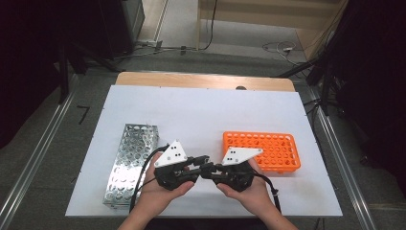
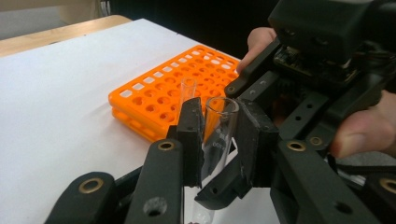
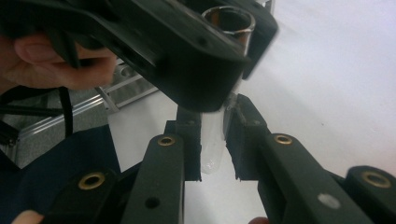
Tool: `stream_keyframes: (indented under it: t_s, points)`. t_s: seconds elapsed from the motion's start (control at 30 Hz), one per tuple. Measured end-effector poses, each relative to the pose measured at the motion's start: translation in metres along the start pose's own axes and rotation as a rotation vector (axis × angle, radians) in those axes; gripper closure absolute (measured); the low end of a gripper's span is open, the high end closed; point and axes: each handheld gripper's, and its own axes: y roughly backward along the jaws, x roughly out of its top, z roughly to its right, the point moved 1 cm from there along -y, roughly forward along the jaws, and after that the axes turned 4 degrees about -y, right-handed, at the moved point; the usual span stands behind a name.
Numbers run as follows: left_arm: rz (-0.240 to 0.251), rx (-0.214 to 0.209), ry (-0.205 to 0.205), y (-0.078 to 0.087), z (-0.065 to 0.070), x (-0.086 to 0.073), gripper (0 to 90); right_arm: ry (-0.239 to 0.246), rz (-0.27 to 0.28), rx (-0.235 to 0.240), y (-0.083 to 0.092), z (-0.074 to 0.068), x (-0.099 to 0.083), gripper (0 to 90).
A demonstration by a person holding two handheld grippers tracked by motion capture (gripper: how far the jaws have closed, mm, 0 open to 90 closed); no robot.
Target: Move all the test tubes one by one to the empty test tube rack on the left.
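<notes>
A: Two hand-held grippers on one tube [image 2: 219,128]?
B: Yes. The left hand-held gripper [image 1: 203,161] and the right hand-held gripper [image 1: 207,170] both clamp it, near the desk's [image 1: 201,115] near edge, left of the orange rack [image 1: 273,149].

A white sheet [image 1: 201,115] is spread over the counter [image 1: 206,80]. On it, a metal tube rack [image 1: 129,163] is set at the left and a plastic tube rack [image 1: 268,149] at the right, well apart. Between them, toward the near edge, the left hand-held gripper [image 1: 203,160] and the right hand-held gripper [image 1: 207,171] are met tip to tip, with a glass test tube [image 2: 218,135] held upright between both.
</notes>
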Motion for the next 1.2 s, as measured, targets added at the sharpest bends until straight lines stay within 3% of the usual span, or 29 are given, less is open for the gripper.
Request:
stream_keyframes:
  t_s: [0.3, 0.5, 0.77, 0.9, 1.2]
  points:
    - [-0.009, 0.021, -0.029, 0.0, 0.002, 0.0, 75.5, -0.005, -0.001, 0.011, -0.001, -0.001, 0.0, 73.3]
    - [-0.001, 0.023, -0.027, 0.002, 0.001, 0.0, 75.7, -0.003, 0.009, 0.014, -0.001, 0.0, 0.0, 71.0]
    - [0.017, 0.043, -0.015, 0.009, -0.004, 0.002, 75.8, -0.002, 0.031, 0.04, 0.003, 0.004, -0.001, 42.8]
    - [0.028, 0.054, -0.005, 0.014, -0.007, 0.003, 75.8, -0.01, 0.048, 0.017, 0.008, 0.006, 0.001, 26.1]
    - [0.042, 0.079, 0.001, 0.024, -0.014, 0.005, 75.8, -0.03, 0.079, -0.01, 0.019, 0.014, 0.002, 0.1]
